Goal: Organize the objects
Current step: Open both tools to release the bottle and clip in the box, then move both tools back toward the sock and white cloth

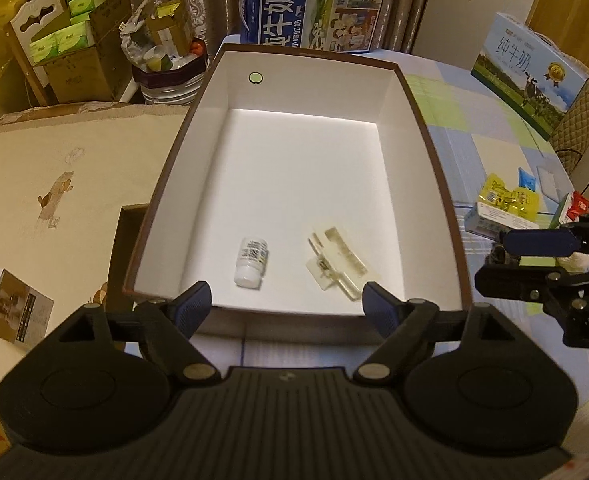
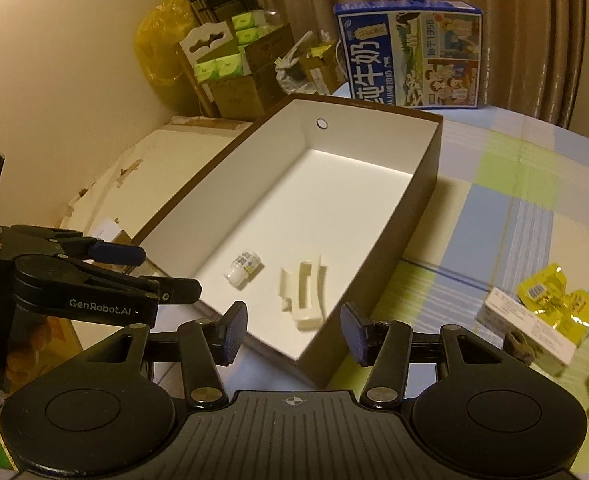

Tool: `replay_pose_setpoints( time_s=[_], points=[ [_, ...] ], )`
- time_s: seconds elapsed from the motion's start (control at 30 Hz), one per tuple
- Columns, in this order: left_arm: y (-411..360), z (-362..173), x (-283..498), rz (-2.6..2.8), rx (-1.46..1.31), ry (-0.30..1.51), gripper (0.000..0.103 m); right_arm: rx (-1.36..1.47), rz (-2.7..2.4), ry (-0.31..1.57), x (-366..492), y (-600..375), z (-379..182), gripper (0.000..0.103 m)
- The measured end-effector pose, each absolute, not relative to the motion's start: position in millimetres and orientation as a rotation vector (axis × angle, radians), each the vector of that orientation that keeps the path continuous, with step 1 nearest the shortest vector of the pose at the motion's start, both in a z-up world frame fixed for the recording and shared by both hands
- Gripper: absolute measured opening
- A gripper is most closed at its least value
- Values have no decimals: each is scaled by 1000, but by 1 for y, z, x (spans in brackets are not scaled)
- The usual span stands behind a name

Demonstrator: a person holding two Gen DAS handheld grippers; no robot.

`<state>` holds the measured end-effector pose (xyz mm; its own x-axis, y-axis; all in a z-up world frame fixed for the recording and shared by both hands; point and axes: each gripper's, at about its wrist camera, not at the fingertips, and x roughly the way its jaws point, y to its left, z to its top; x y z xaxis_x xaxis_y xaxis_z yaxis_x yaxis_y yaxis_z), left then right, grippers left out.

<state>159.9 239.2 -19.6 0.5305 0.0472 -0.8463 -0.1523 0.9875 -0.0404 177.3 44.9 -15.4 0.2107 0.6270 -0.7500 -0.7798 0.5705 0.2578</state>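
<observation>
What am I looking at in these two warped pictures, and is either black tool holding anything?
Each picture comes from a fisheye camera on a hand-held two-finger tool, looking along its fingers. No robot arm: a person carries one in each hand. The left tool and right tool both stand open and empty. Ahead sits a brown cardboard box with white inside on a checked tablecloth. Inside lie a small white plastic bottle and a cream plastic clip. To the right wait yellow foil packets and a small white carton.
</observation>
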Motion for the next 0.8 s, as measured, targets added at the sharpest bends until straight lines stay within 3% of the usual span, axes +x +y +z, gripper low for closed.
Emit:
replay_pose_setpoints(
  time_s=[0.8],
  points=[
    [154, -17, 125, 112, -103, 1031, 80, -136, 1008, 982, 165, -42, -10, 50]
  ],
)
